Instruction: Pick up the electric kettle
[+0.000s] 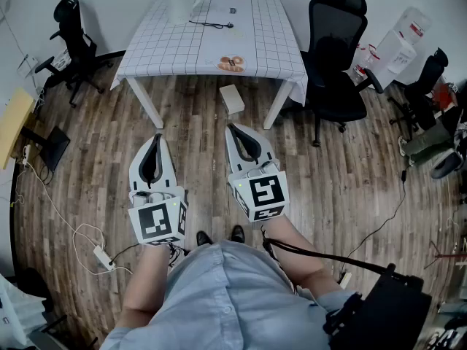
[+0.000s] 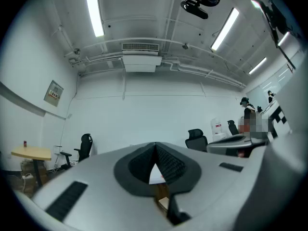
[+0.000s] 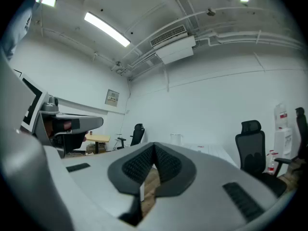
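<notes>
Both tools are closed and empty: the left gripper (image 1: 155, 138) and the right gripper (image 1: 232, 128) each show their jaws meeting at the tips with nothing between them. They are held side by side and roughly level, pointing at the table (image 1: 182, 49). The kettle (image 1: 180, 4) stands upright, long axis vertical, at the far left corner of the table, close to the far edge and the left edge. It lies straight ahead of the grippers and well apart from both, with the whole depth of the tabletop and a stretch of floor between. By line, the left gripper sits more nearly below it in the head view and is judged the nearer; the right gripper would have to cross leftward. Its handle side is too small to read with certainty. A cable (image 1: 211, 25) lies on the cloth just right of the kettle and could snag a reach from that side. A box (image 1: 232, 99) sits on the floor under the near edge, between the legs. One chair (image 1: 73, 35) stands left of the table, another (image 1: 336, 49) right. The approach is judged open; the jaws must part first.
</notes>
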